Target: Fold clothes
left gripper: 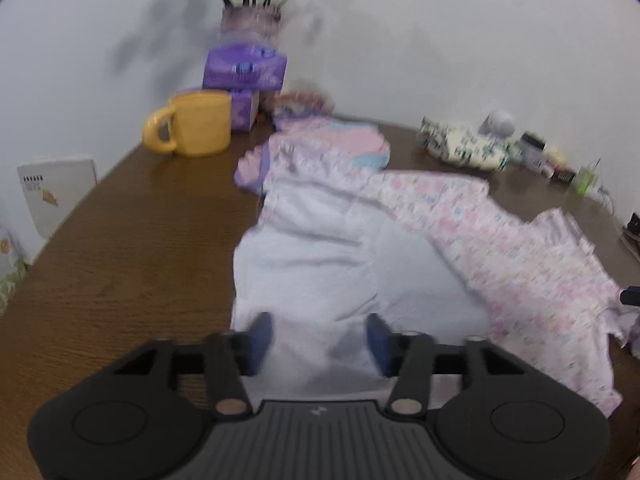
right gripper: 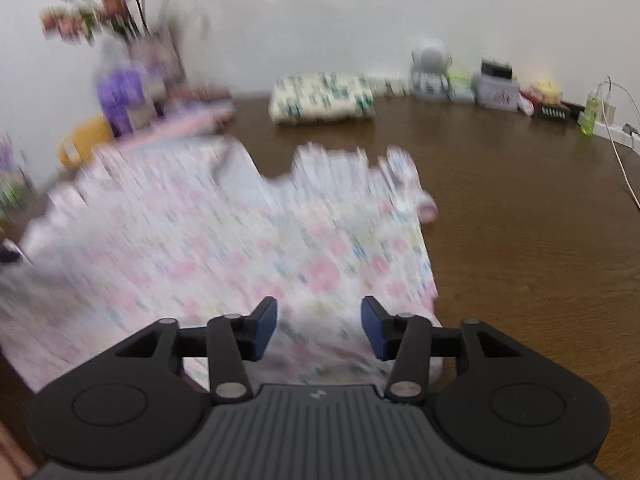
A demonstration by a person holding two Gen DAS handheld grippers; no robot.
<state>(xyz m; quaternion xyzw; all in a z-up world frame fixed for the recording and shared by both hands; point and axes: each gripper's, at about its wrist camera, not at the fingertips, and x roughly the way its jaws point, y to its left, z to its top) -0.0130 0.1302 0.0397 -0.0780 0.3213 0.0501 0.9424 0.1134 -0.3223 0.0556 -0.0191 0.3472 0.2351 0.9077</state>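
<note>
A pale garment with a pink floral print (left gripper: 520, 264) lies spread on the brown wooden table (left gripper: 132, 240), its plain white inner side (left gripper: 320, 264) turned up on the left. My left gripper (left gripper: 320, 340) is open over the near hem of that white part, blue pads apart. In the right wrist view the same printed garment (right gripper: 224, 248) fills the left and middle, blurred by motion. My right gripper (right gripper: 319, 328) is open above its near right corner, nothing between the fingers. A folded pink and lilac garment (left gripper: 332, 146) lies behind.
A yellow mug (left gripper: 196, 124), purple tissue boxes (left gripper: 244, 68) and a flower vase (left gripper: 250, 20) stand at the back left. A folded green-patterned cloth (right gripper: 322, 98), small items and a cable (right gripper: 620, 152) line the back right. Bare table (right gripper: 520, 220) lies to the right.
</note>
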